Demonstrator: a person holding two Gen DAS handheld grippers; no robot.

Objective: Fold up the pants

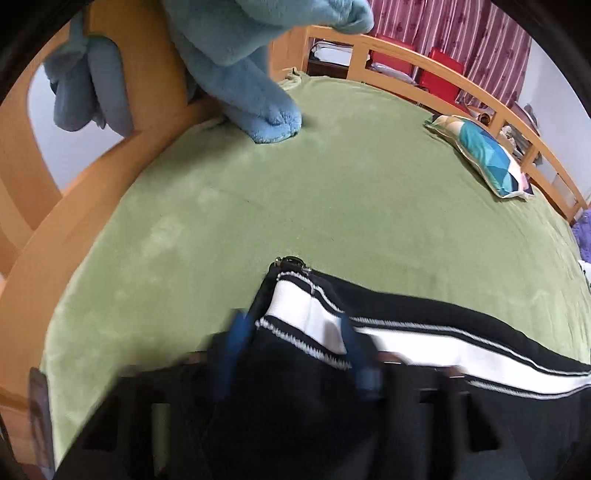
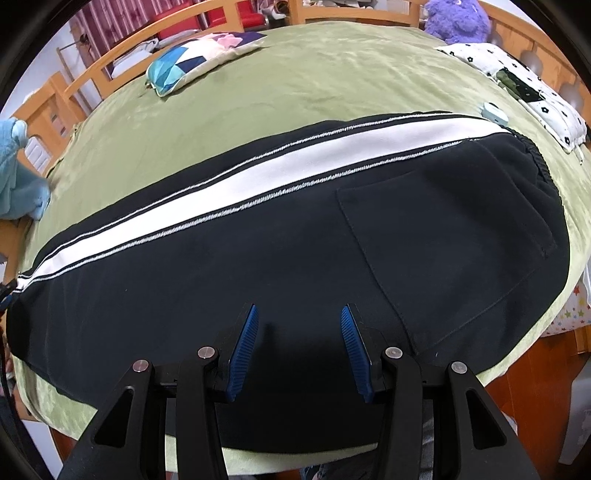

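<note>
Black pants (image 2: 295,240) with a broad white side stripe lie flat across the green blanket (image 2: 295,74), waistband and back pocket at the right. In the left wrist view the leg end of the pants (image 1: 406,332), with a small zip (image 1: 290,264) at the hem, lies at the bottom. My left gripper (image 1: 291,317) is blurred, its blue fingers (image 1: 231,343) stand apart, and the hem cloth fills the gap between them. My right gripper (image 2: 299,312) is open over the black cloth near its near edge, with nothing held.
A blue plush toy (image 1: 240,74) hangs over the wooden bed frame (image 1: 443,74) at the far left. A geometric pillow (image 2: 195,59) lies at the far side. A white flowered pillow (image 2: 535,92) and a purple plush (image 2: 458,18) sit at the right.
</note>
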